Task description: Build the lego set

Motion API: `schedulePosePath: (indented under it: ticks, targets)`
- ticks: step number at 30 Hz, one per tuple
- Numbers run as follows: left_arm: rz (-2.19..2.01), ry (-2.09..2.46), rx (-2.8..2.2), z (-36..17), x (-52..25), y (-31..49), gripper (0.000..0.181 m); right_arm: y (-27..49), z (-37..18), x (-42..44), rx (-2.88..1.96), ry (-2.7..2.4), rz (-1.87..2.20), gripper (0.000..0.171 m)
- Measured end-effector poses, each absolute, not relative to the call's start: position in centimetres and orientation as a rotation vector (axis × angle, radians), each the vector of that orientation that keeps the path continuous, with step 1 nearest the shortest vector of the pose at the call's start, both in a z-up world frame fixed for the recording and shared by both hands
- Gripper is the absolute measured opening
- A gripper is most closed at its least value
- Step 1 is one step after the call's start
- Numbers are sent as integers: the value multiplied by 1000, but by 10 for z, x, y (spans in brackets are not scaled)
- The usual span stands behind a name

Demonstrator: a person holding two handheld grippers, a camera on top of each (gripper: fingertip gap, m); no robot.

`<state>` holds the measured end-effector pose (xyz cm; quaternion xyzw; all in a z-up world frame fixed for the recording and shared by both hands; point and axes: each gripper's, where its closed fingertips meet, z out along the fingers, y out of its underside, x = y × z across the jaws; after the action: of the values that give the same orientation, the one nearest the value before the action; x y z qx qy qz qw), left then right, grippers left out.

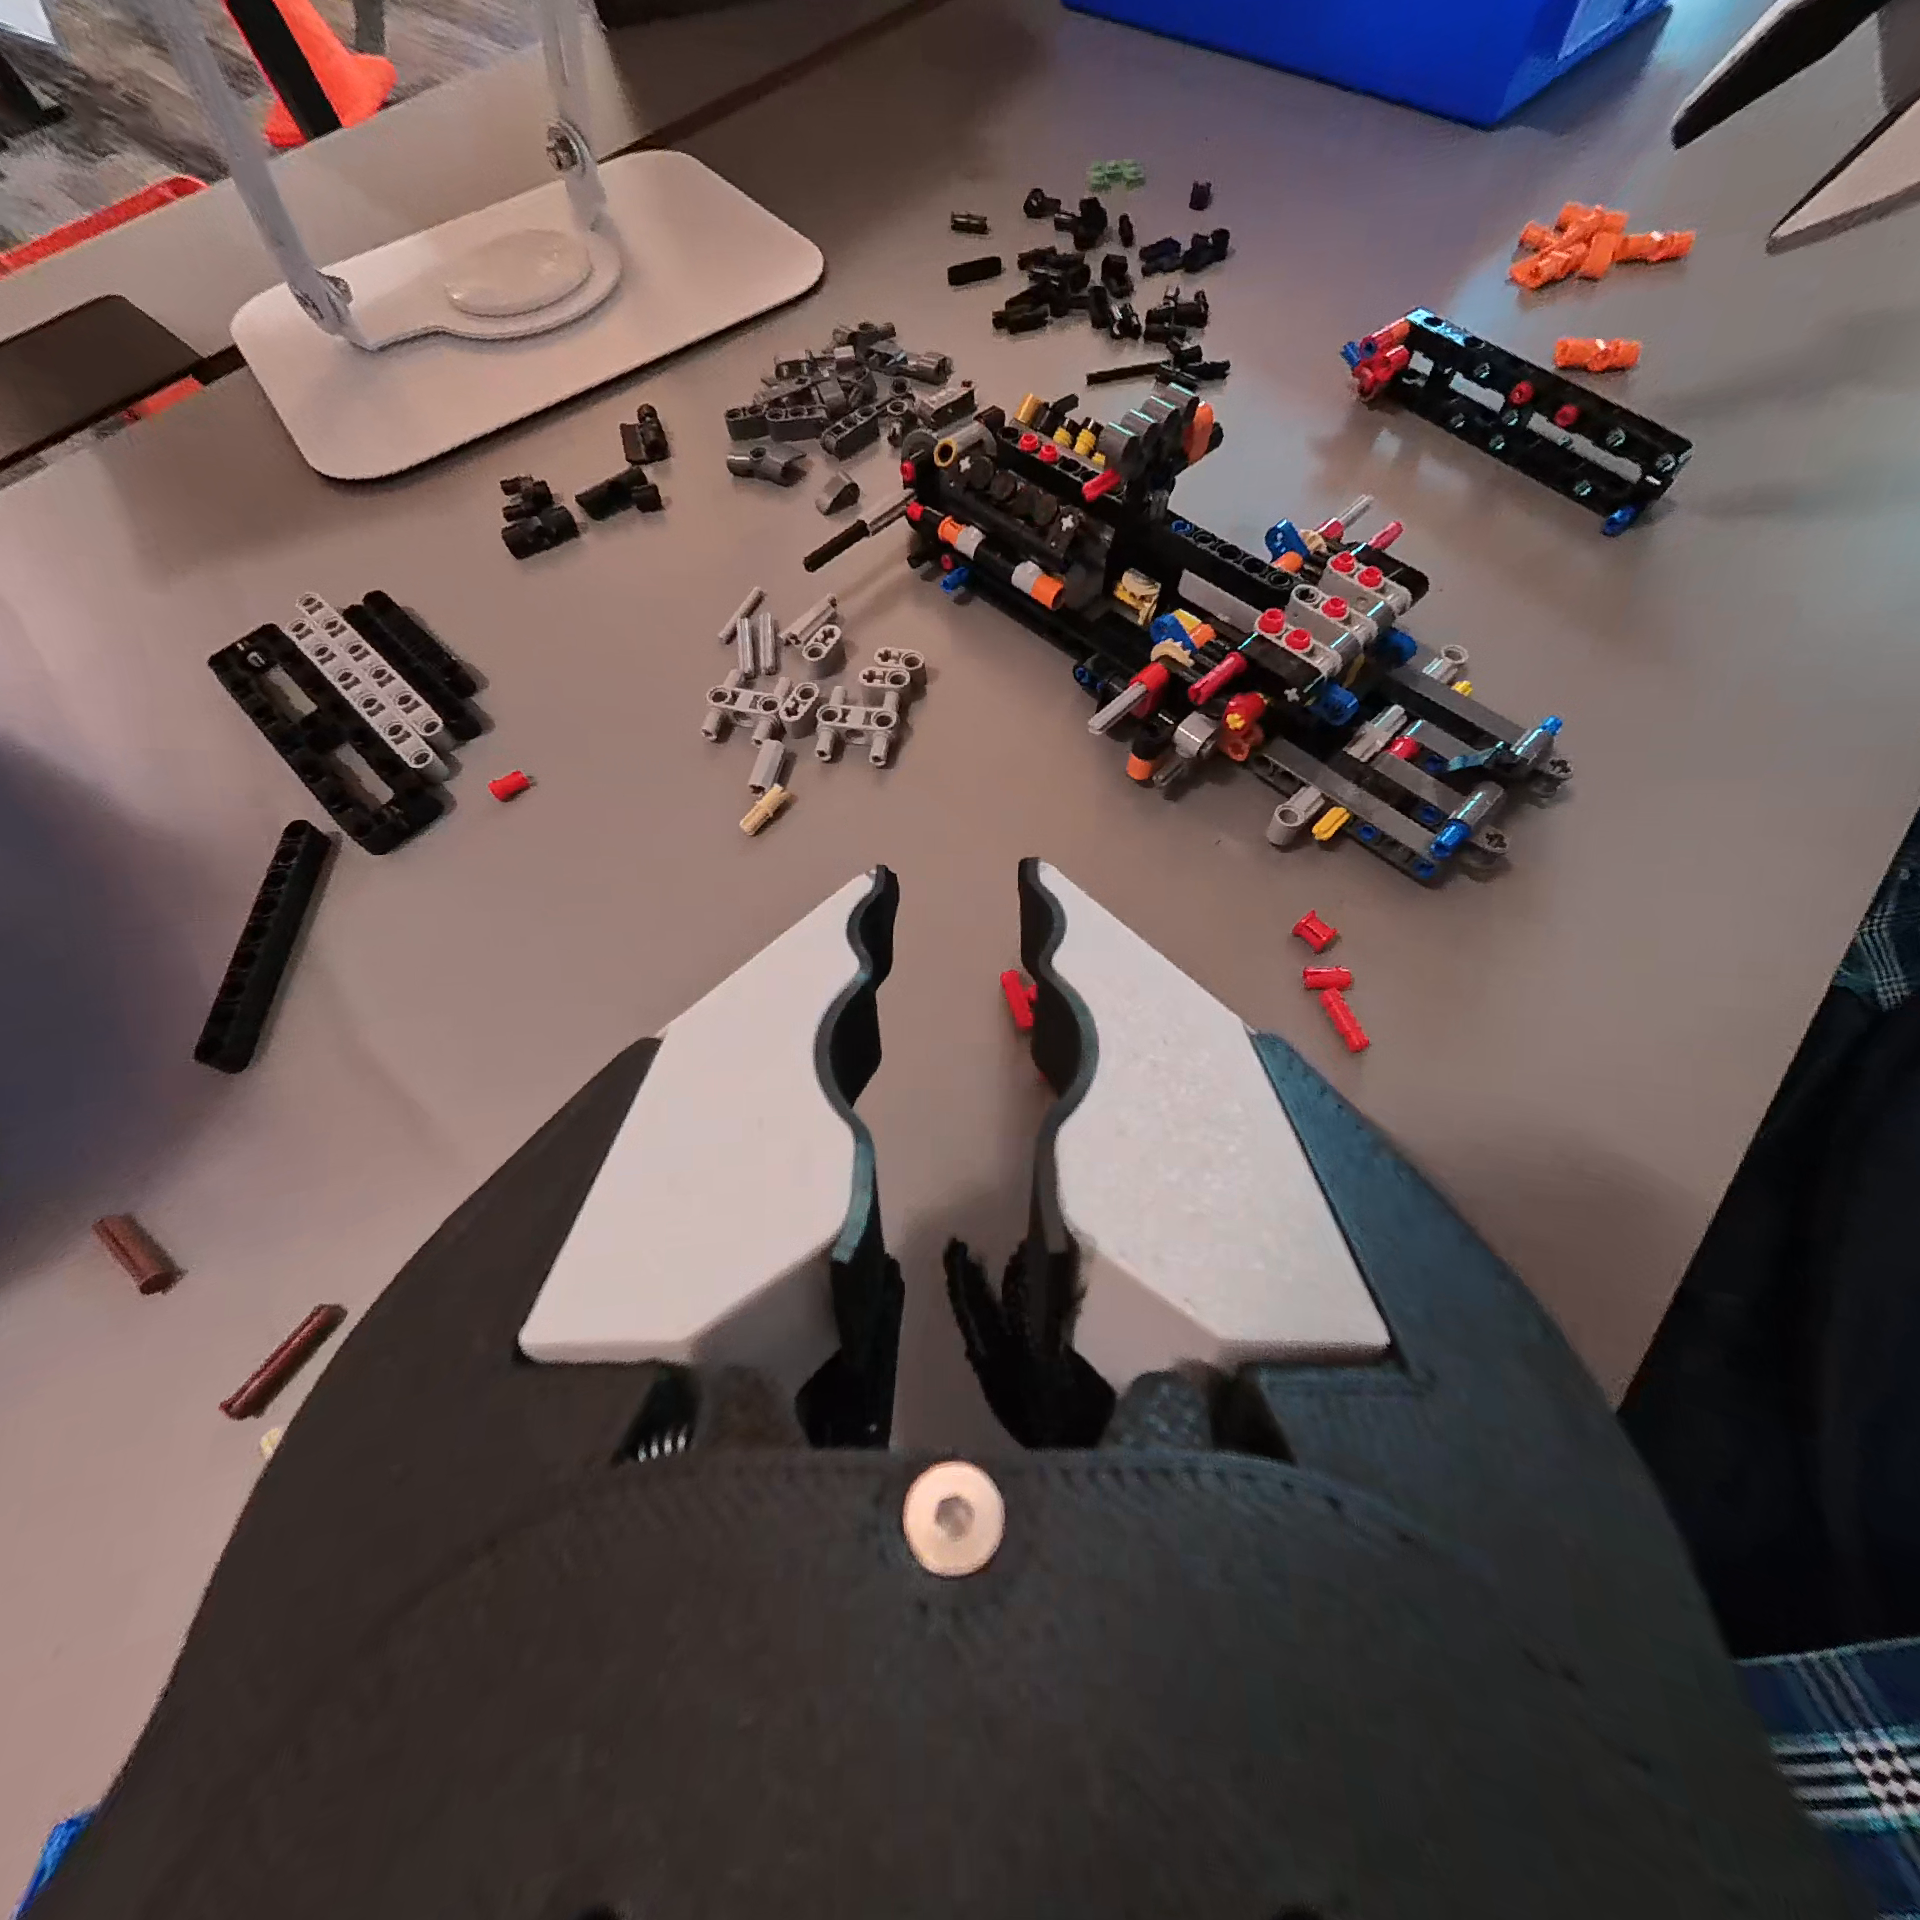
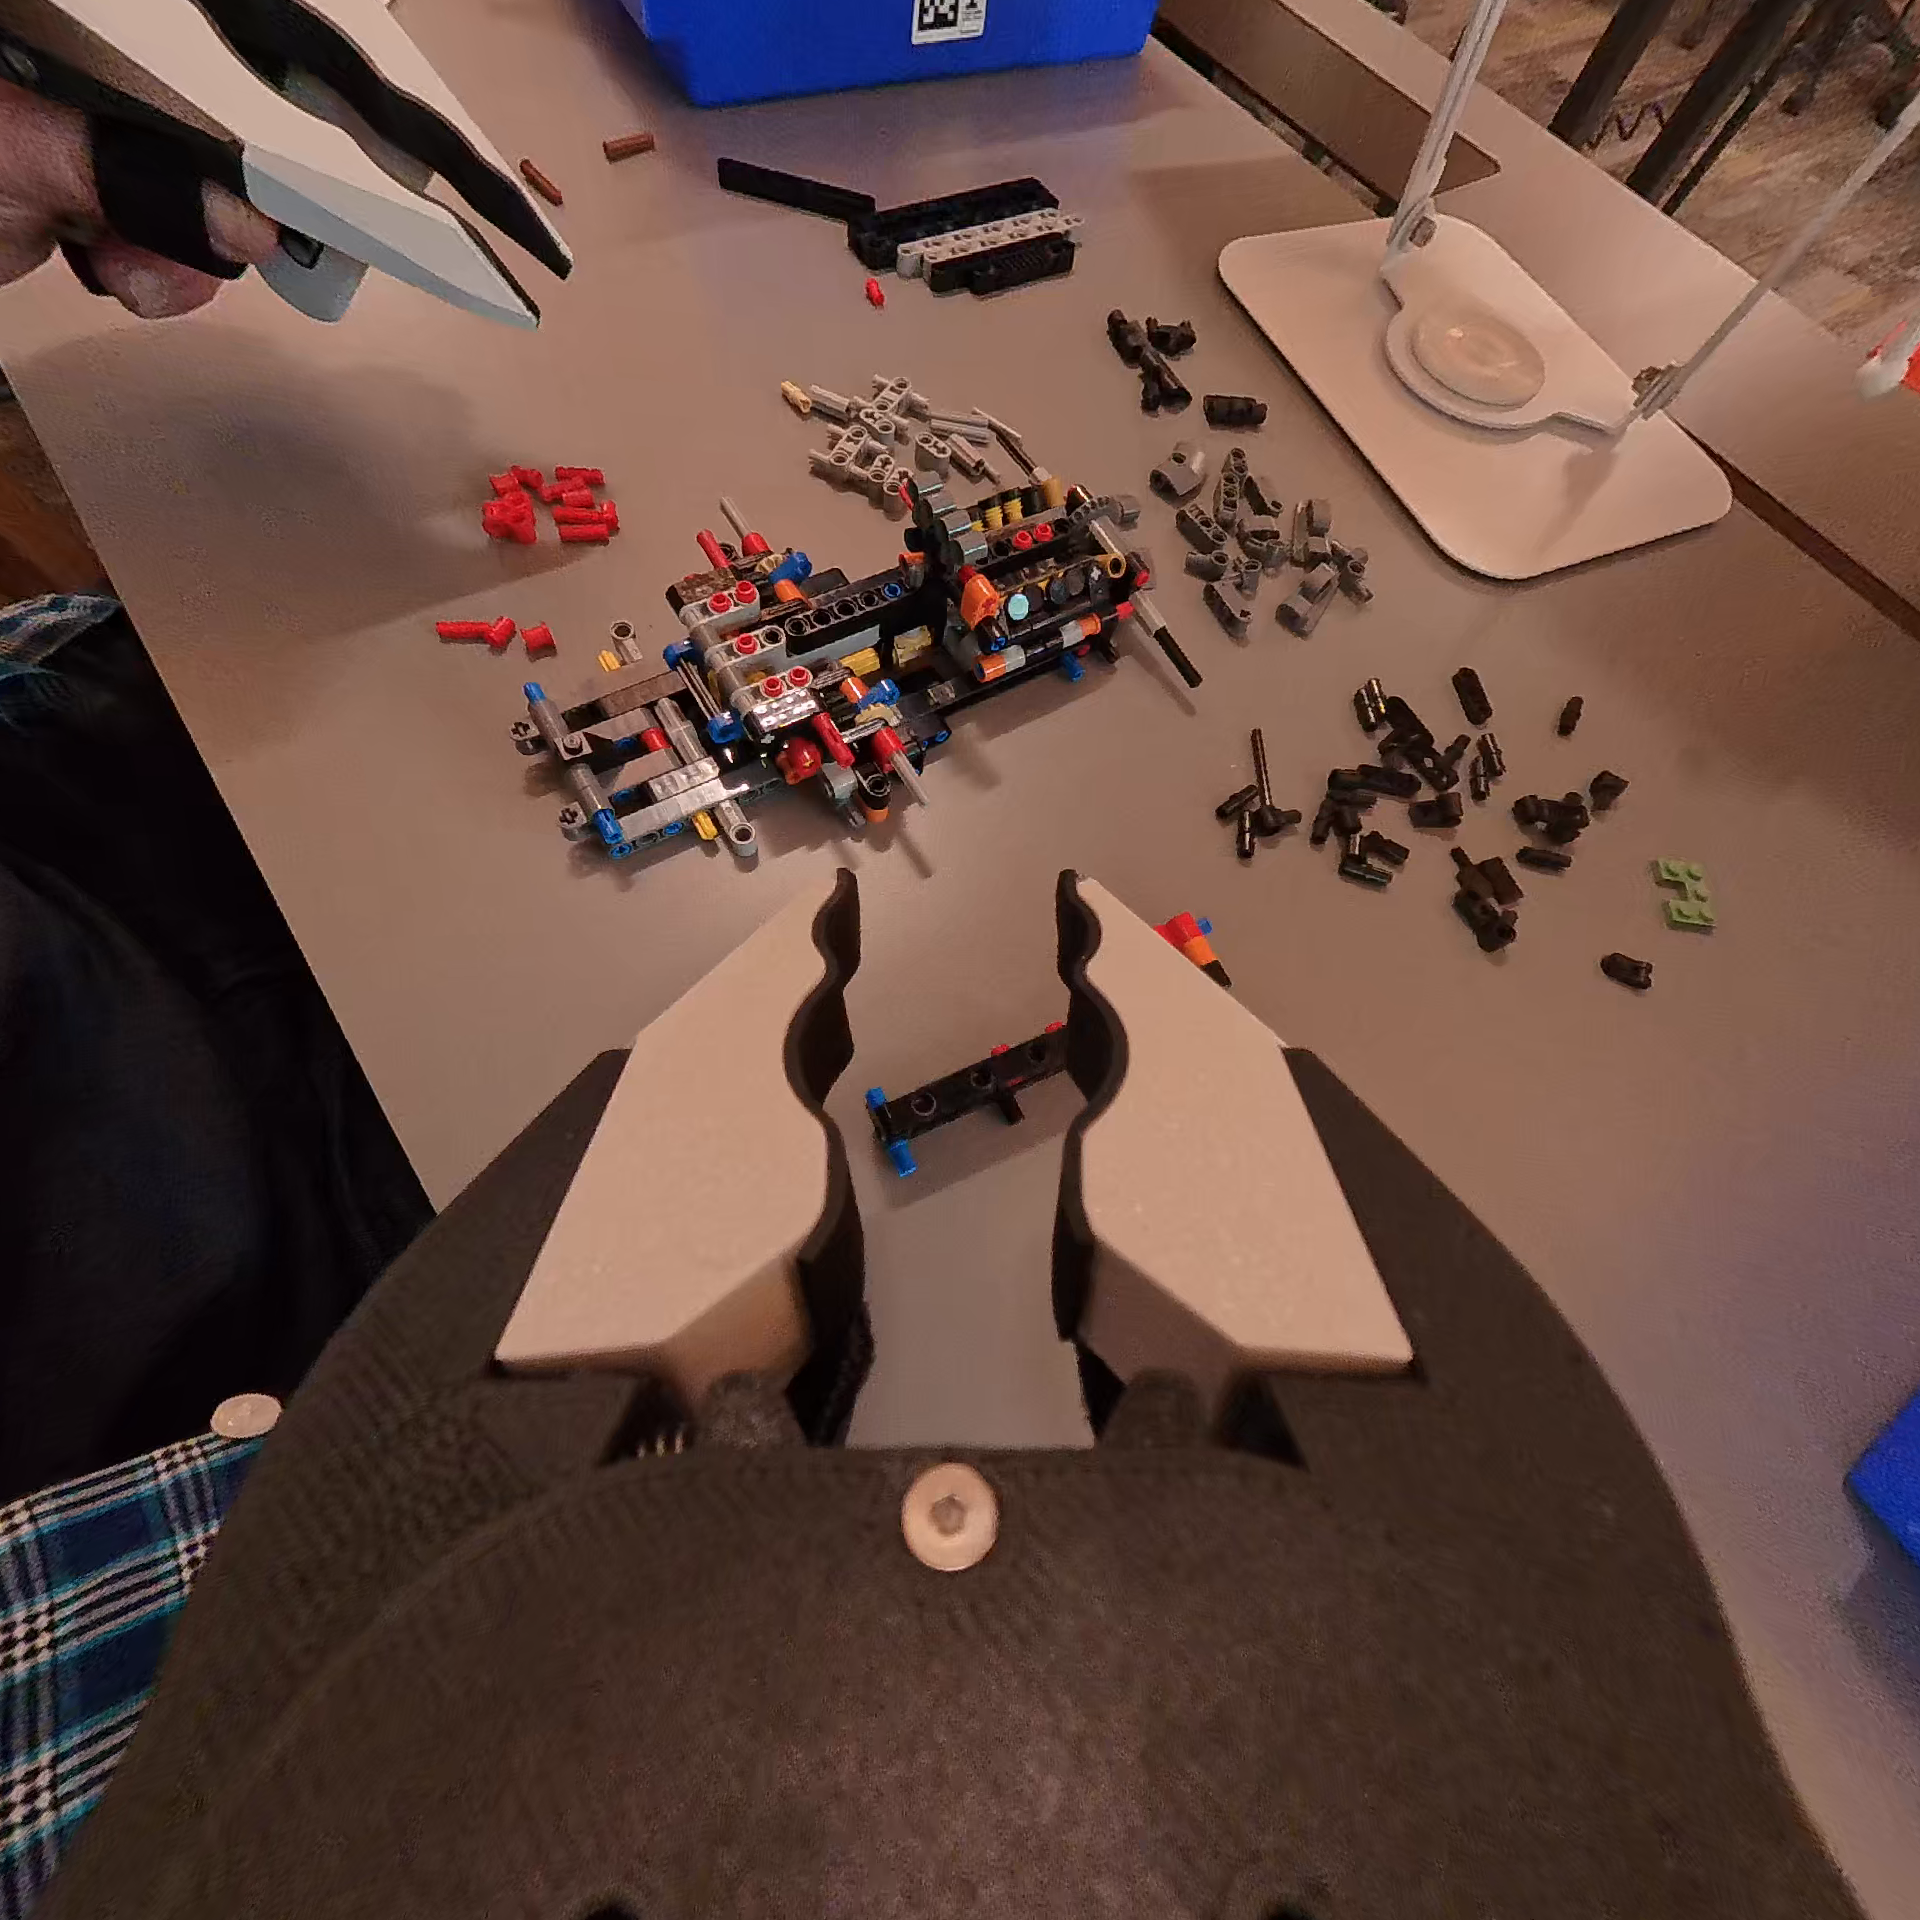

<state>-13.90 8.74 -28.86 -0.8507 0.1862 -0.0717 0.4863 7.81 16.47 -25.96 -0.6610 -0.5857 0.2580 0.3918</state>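
both grippers, left and right, parted and seemingly empty above the half-built lego chassis

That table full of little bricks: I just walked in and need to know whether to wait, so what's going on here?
A person is building a lego set with two handheld grippers. The half-built model lies mid-table, with sorted piles of loose pieces around it. The right gripper hangs open above a smaller black frame, holding nothing. The left gripper is open too, over a few red pins. Neither grips anything yet.
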Motion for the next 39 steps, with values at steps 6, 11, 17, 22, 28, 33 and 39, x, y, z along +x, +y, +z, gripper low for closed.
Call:
schedulePosePath:
  ticks: [6, 11, 17, 22, 28, 33, 39]
  targets:
    - [-164, 446, -2063, -286, -143, 87, 23, 164, -261, 77, -1682, -1489, 656, 35]
    - [-151, 448, -2063, -287, -144, 88, 27, 164, -260, 77, -1681, -1485, 654, 36]
    - [-155, 465, -2068, -291, -140, 89, 27, 163, -262, 76, -1681, -1490, 660, 34]
    - [-170, 483, -2060, -290, -133, 92, 28, 162, -265, 74, -1677, -1502, 659, 31]
    - [-195, 516, -2058, -286, -124, 98, 30, 165, -273, 72, -1687, -1507, 683, 23]
    - [-317, 570, -2107, -290, -99, 103, 46, 162, -276, 67, -1685, -1525, 720, 23]
    - [-263, 773, -2165, -307, -80, 106, 55, 149, -281, 61, -1664, -1590, 746, 26]
